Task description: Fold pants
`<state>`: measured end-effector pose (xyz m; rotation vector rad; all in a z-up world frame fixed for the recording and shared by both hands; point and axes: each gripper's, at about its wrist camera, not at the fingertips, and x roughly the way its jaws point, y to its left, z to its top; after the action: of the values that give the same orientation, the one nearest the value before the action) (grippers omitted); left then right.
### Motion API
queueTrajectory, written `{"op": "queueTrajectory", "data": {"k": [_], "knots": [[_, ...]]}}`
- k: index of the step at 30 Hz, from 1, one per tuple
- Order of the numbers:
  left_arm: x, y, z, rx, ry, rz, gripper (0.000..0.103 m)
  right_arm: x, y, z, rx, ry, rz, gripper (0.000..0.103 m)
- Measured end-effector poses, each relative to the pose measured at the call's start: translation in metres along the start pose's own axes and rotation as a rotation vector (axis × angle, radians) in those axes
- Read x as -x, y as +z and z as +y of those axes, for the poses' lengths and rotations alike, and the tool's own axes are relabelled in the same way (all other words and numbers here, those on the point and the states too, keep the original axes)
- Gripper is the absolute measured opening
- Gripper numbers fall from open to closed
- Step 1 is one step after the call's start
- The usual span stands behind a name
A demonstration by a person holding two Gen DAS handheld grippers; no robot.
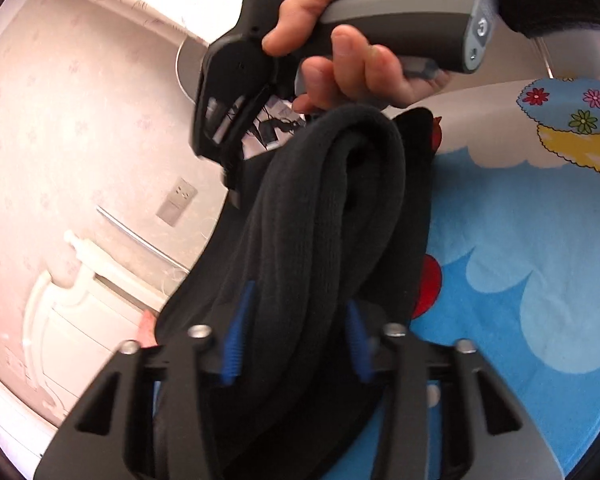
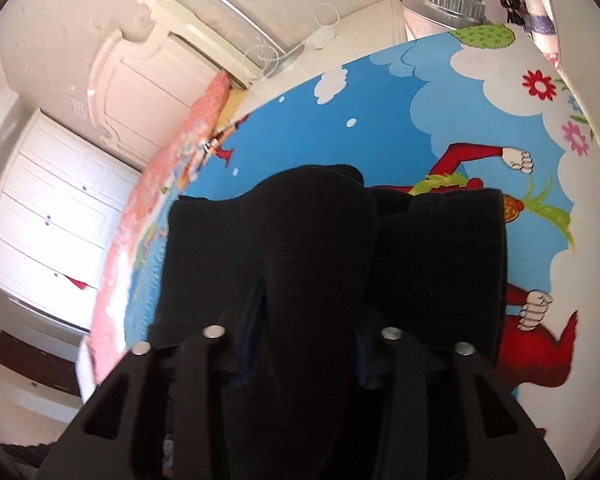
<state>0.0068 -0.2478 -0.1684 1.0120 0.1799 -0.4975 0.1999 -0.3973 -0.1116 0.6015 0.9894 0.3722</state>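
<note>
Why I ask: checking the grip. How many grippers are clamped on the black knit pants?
2. The left gripper pinches a bunched roll of the black knit pants low in its own view; the right gripper clamps another bunch, low in its view.

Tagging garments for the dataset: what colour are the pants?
Plain black knit pants, no visible pattern. Clearest in the left wrist view, bunched between the blue pads.

pants (image 2: pixel 300 248) bunched up on the bed (image 2: pixel 340 132), headboard (image 2: pixel 140 72) off at 11 o'clock, drawers (image 2: pixel 60 216) at 9
</note>
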Motion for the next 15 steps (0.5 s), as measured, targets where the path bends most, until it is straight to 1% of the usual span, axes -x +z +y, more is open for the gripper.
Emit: {"op": "queueTrajectory", "data": {"k": [1, 3, 4, 8, 11, 13, 15], "knots": [[0.001, 0.001, 0.0, 0.001, 0.003, -0.001, 0.033, 0.004, 0.0, 0.001, 0.018, -0.009, 0.002, 0.027], [0.004, 0.004, -0.002, -0.02, 0.017, -0.007, 0.031, 0.014, 0.002, 0.008, 0.06, -0.043, -0.002, 0.026], [0.0, 0.005, 0.004, -0.028, 0.019, -0.008, 0.03, 0.02, 0.003, 0.01, 0.081, -0.062, -0.008, 0.026], [0.002, 0.015, 0.008, -0.041, 0.035, -0.045, 0.029, 0.036, 0.012, 0.018, 0.122, -0.143, -0.044, 0.026], [-0.001, 0.026, 0.008, -0.054, 0.035, -0.07, 0.028, 0.047, 0.017, 0.015, 0.131, -0.194, -0.062, 0.026], [-0.004, 0.033, 0.006, -0.055, 0.029, -0.077, 0.028, 0.047, 0.018, 0.01, 0.142, -0.251, -0.053, 0.026], [-0.011, 0.038, -0.003, -0.078, 0.015, -0.067, 0.028, 0.038, 0.016, 0.003, 0.159, -0.327, -0.029, 0.026]]}}
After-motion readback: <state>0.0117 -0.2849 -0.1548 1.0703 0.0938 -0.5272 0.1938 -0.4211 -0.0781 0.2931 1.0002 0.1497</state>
